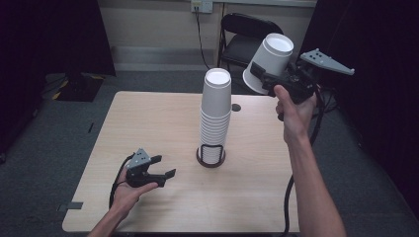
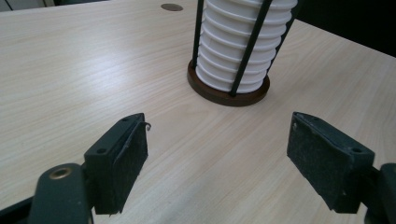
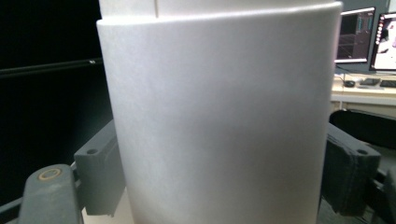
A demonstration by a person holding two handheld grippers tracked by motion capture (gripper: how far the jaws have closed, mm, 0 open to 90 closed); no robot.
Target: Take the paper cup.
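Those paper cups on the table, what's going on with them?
A person is working with a hand-held gripper in each hand. The right hand-held gripper is clamped on a single white paper cup, held tilted in the air beyond the table's far edge. A tall stack of cups stands upside down in a dark wire holder mid-table. The left hand-held gripper rests open on the wooden table, holding nothing.

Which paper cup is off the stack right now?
The tilted cup clamped in the right hand-held gripper, raised clear; the others sit nested in the holder.
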